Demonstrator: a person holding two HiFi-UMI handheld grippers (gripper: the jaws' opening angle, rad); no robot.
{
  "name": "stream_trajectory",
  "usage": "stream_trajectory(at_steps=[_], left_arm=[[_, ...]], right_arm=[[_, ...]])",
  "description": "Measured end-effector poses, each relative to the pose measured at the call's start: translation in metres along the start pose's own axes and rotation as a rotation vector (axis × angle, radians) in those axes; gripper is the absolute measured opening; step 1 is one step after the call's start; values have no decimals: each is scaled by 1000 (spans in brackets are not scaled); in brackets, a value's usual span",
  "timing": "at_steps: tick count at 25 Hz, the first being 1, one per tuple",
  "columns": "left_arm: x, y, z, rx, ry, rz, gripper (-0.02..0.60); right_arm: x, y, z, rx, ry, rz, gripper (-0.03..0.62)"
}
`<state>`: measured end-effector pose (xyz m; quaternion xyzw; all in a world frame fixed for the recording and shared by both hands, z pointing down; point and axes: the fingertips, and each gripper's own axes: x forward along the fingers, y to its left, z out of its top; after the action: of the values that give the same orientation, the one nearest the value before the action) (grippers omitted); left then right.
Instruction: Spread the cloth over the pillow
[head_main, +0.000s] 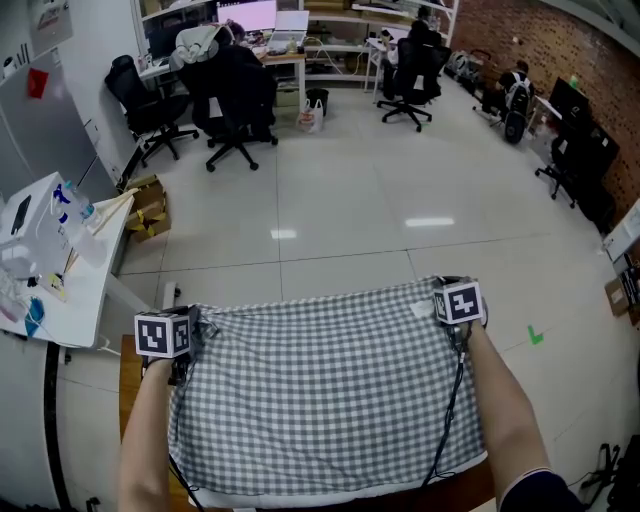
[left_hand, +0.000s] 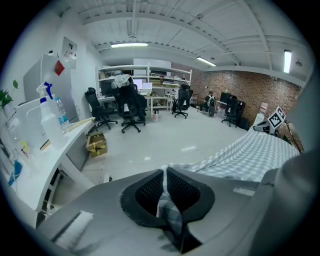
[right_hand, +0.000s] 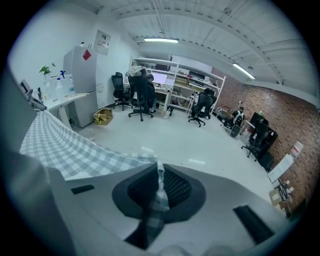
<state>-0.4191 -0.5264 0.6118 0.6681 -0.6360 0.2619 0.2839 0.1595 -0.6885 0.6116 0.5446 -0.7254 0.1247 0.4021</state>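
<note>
A grey-and-white checked cloth hangs stretched between my two grippers and covers the lower middle of the head view. My left gripper is shut on the cloth's far left corner, and the pinched fold shows between its jaws. At the far right corner my right gripper is shut on the cloth, with a strip of check caught between its pads. A white edge, perhaps the pillow, peeks out below the cloth's near hem. The rest of what lies under the cloth is hidden.
A wooden surface shows at the cloth's left side. A white table with bottles and clutter stands to the left. Office chairs and desks line the back of the room, across a pale tiled floor.
</note>
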Motion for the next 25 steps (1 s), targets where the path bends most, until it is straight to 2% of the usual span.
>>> stream_trajectory(at_steps=[6, 10, 14, 20, 25], left_arm=[[-8, 4, 5, -31, -45, -16, 65], [-19, 21, 4, -33, -53, 52, 66], [-32, 28, 5, -28, -60, 87, 64], [-51, 26, 7, 14, -71, 93, 60], [-64, 23, 4, 5, -83, 98, 57]], right_arm=[[-7, -7, 2, 61, -24, 14, 48], [-17, -16, 5, 125, -54, 21, 106], [-29, -24, 10, 140, -72, 12, 106], [-51, -39, 20, 164, -105, -2, 106], [-69, -45, 26, 172, -135, -3, 106]])
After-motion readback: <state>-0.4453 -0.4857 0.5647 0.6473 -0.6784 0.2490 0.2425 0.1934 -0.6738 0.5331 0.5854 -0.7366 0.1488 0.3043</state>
